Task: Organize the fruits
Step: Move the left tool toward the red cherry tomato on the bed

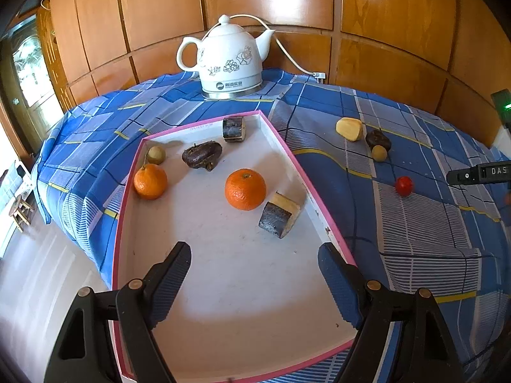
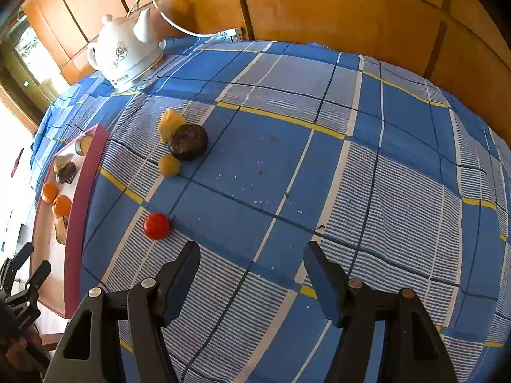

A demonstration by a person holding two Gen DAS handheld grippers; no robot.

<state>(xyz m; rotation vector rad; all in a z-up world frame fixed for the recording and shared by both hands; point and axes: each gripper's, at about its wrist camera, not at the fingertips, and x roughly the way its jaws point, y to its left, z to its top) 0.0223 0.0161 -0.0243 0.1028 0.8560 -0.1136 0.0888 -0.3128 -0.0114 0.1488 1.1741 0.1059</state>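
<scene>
Wood panelling backs a surface draped in a blue checked cloth (image 2: 319, 175), with a white kettle (image 1: 228, 60) at the far edge. At the left sits a pink-rimmed tray (image 1: 284, 146) holding two oranges (image 1: 245, 189), dark fruits and cut pieces.

Four fruits lie loose on the cloth: a small red fruit (image 2: 156, 226) at about ten o'clock from the right gripper (image 2: 250, 279), near its left finger, and further off at eleven o'clock a yellow piece (image 2: 171, 124), a dark round fruit (image 2: 188, 142) and a small yellow-green fruit (image 2: 169, 166), touching one another. Both grippers' fingers stand apart and hold nothing; the left gripper (image 1: 254, 276) hovers over the tray.

The red fruit looks light, smooth and likely to roll or bruise, so a gentle pinch across its widest middle seems best.
</scene>
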